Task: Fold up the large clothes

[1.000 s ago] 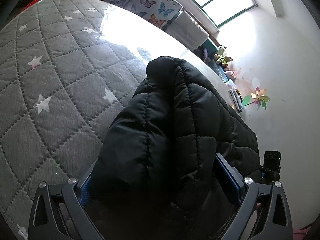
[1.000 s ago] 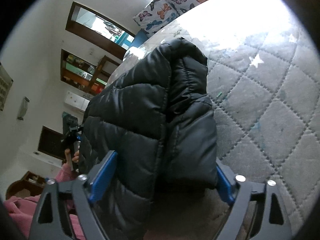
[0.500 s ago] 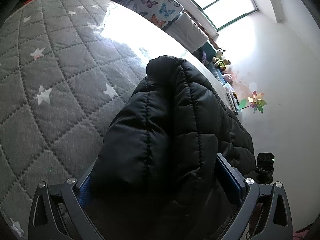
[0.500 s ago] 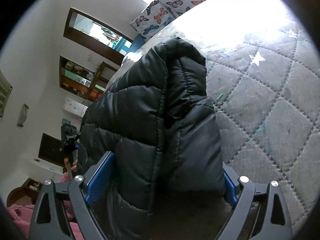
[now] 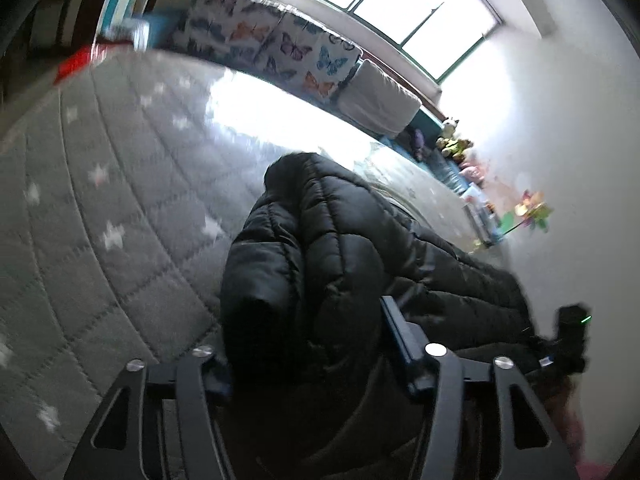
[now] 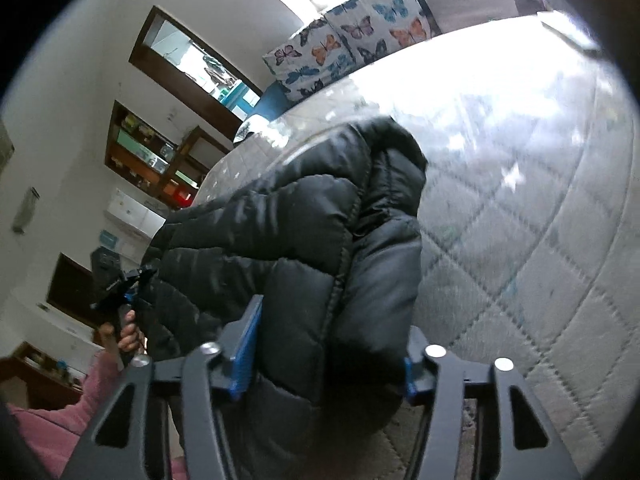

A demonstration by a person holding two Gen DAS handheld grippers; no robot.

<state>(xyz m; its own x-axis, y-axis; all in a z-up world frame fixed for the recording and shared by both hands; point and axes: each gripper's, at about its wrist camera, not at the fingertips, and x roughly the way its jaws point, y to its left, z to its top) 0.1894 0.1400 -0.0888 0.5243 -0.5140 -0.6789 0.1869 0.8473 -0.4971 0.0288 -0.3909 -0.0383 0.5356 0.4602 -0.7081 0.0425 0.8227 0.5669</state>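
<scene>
The black puffer jacket (image 5: pixel 344 272) is bunched between the 2 grippers and hangs partly over the grey quilted mattress (image 5: pixel 104 208), its far end resting on or just above the star-printed cover; which of the 2 cannot be told. The left gripper (image 5: pixel 308 356) is clamped on a thick fold of the jacket, the padding bulging out between its narrowed jaws. The right gripper (image 6: pixel 328 352) pinches another fold the same way, blue pads pressed into the fabric on both sides. In the right wrist view the left gripper's body (image 6: pixel 120 288) shows beyond the jacket, so the garment's long axis runs from one gripper to the other, roughly along the near edge of the mattress. From each gripper the free bulk of the jacket lies forward and down, toward the butterfly pillows (image 5: pixel 280 48) under the window. Neither hand is clearly nearer the mattress; both hold at similar height. The coming move probably means carrying both held edges forward together, laying them over the far part evenly.
</scene>
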